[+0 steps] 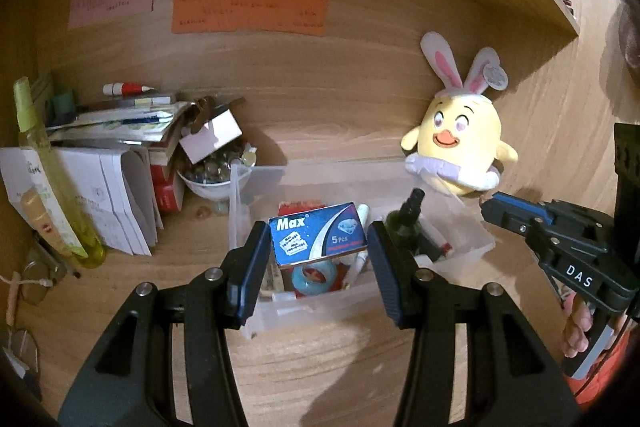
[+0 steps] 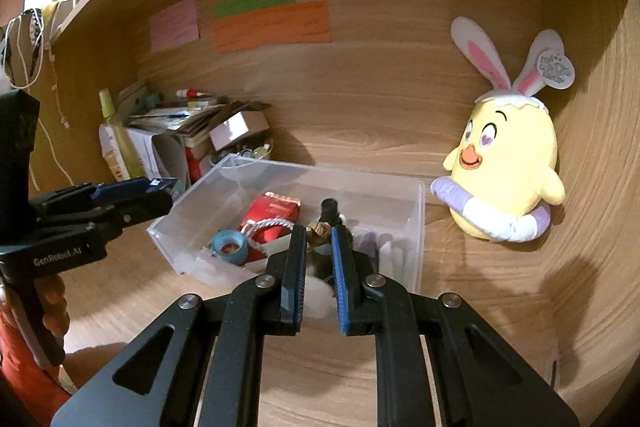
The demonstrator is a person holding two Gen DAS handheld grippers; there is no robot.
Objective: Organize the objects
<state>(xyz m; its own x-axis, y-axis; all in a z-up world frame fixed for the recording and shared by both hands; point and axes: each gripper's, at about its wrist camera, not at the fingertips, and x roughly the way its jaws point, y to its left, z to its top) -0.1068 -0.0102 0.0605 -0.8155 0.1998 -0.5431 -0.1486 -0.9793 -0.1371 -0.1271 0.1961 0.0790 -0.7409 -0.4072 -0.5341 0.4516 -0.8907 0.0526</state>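
A clear plastic bin (image 1: 474, 247) (image 2: 416, 211) sits on the wooden desk and holds a red packet (image 2: 272, 213), a blue tape roll (image 2: 229, 246), a dark bottle (image 1: 406, 223) and white tubes. My left gripper (image 1: 318, 247) is shut on a blue "Max" box (image 1: 318, 237), held above the bin; it also shows in the right wrist view (image 2: 160, 193). My right gripper (image 2: 319, 233) is shut on a small brown-gold object (image 2: 319, 230) with a white part below, over the bin's near side. It also shows in the left wrist view (image 1: 496, 209).
A yellow chick plush with bunny ears (image 1: 460, 143) (image 2: 508, 183) leans on the back wall at right. A pile of papers and books (image 1: 120, 147), a bowl of beads (image 1: 208, 173) and a green spray bottle (image 1: 48, 179) crowd the left. Sticky notes (image 1: 248, 7) hang on the wall.
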